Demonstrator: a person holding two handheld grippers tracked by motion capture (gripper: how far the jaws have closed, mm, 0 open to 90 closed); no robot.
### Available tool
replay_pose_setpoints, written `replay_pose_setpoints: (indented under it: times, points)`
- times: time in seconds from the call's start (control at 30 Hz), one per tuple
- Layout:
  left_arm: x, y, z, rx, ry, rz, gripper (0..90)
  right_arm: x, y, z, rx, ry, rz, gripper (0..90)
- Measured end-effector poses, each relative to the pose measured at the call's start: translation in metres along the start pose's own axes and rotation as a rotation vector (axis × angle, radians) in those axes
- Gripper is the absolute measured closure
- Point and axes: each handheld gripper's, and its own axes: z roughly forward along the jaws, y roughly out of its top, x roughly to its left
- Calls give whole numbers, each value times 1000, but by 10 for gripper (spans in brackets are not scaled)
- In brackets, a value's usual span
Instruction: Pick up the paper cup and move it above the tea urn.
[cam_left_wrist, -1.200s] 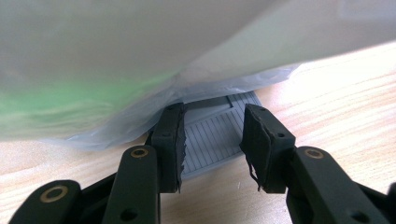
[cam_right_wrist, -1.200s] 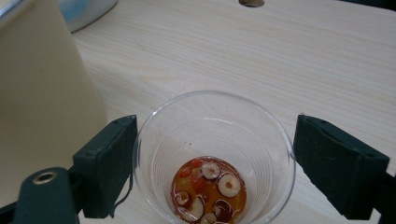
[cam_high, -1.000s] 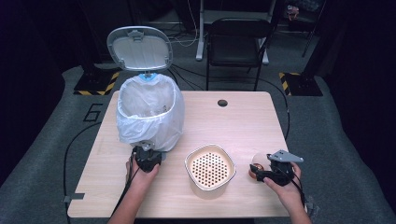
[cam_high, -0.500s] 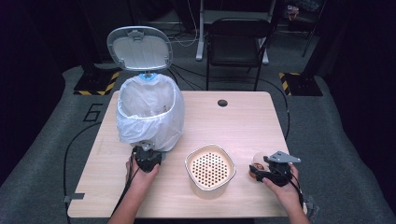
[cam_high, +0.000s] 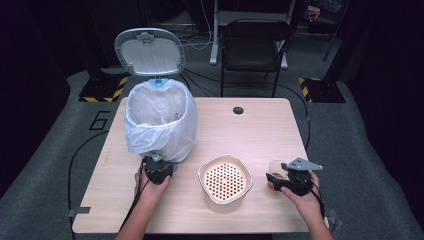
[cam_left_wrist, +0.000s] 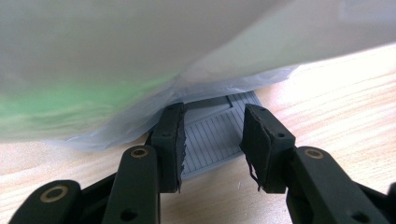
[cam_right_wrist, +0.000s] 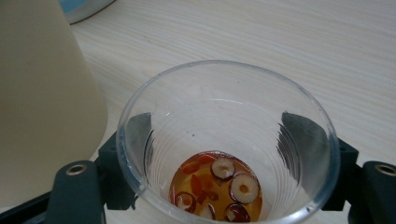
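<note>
Right gripper, shifted slightly leftward, clasps glass cup; left gripper jaws apart at bin pedal; floor numeral "6".

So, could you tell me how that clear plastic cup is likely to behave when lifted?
The clear cup looks thin-walled, so it may flex under the right tongs. It holds only a little amber liquid with fruit slices, so it is probably light, though tilting could spill it.

A cream strainer bowl sits on the tabletop between the left claw and the right claw. Well beyond both claws, a black chair stands on the grey floor.
</note>
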Motion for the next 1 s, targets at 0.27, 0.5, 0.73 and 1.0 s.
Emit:
replay_pose_setpoints:
  times: [0.27, 0.5, 0.73, 1.0]
  points:
    - [-1, 0, 0, -5, -1, -8, 590, 4, 18, 2, -17, 8, -50, 261]
    - [0, 0, 0, -3, -1, -6, 589, 6, 31, 7, -35, 37, -85, 282]
    - [-1, 0, 0, -4, -1, -6, 590, 7, 43, 16, -57, 83, -95, 290]
    - [-1, 0, 0, -6, 0, -9, 590, 12, 63, 24, -68, 120, -168, 294]
